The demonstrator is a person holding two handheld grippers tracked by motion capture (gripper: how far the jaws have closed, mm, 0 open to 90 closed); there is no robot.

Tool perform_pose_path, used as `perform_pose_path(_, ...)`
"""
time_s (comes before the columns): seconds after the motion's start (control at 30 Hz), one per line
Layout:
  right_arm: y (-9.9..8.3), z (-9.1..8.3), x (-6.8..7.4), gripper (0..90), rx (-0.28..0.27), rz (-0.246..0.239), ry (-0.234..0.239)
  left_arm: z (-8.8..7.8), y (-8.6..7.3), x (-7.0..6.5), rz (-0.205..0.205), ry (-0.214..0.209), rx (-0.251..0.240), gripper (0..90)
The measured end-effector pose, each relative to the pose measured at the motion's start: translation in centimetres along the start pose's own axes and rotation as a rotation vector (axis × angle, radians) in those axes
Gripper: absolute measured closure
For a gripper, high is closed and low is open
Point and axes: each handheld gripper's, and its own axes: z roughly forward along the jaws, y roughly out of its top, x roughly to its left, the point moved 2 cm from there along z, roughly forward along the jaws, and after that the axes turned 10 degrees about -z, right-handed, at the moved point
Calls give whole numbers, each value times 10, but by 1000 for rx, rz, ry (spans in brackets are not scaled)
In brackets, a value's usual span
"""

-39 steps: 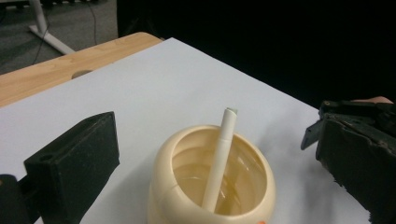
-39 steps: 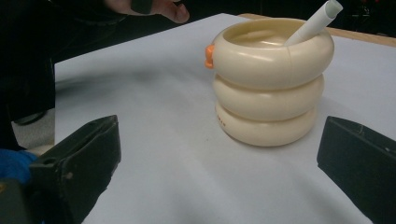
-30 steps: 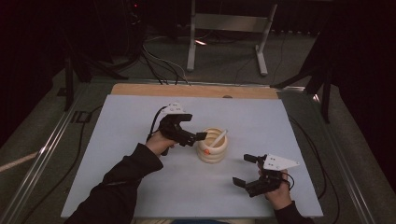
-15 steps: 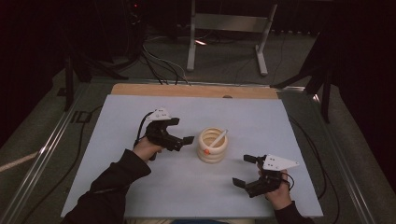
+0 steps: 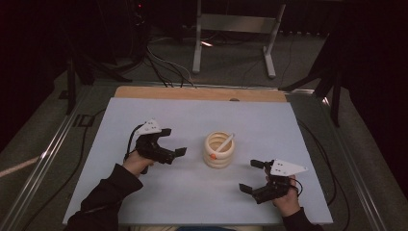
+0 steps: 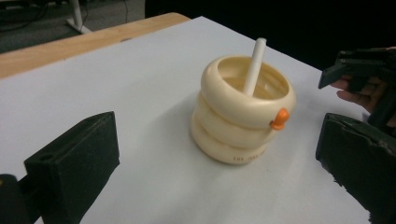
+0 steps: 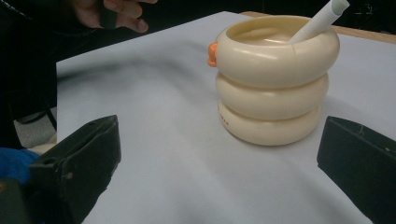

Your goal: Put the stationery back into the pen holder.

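Black-jawed, the left gripper [image 5: 172, 141] sits left of centre on the white table [image 5: 288, 125], jaws spread, holding nothing. Just right stands the cream ringed cup [image 5: 219, 150], upright, a white stick [image 5: 222, 143] leaning inside. Near right, the right gripper [image 5: 253, 175] gapes empty too.

Left gripper [image 6: 217, 163] facing cream ringed cup [image 6: 243, 109], jaws wide apart.
White stick [image 6: 254, 65] leans inside; orange knob [image 6: 280, 118] on rim; cup on white table [image 6: 140, 93].

Dark room, grey floor [image 5: 43, 144], trailing cables [image 5: 163, 62], metal stand [image 5: 235, 29], pale tabletop [image 5: 269, 120]
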Motion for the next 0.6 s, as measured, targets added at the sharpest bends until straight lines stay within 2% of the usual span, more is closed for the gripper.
perform_pose_path(0.27,0,0,0,0,1,-1,1,-9,-18,6,-18,20,4,1)
perform_pose_path(0.53,0,1,0,0,3,-6,0,-20,-37,5,-28,23,-4,1)
perform_pose_path(0.6,0,1,1,0,4,-4,0,-22,-41,5,-25,38,-4,1)
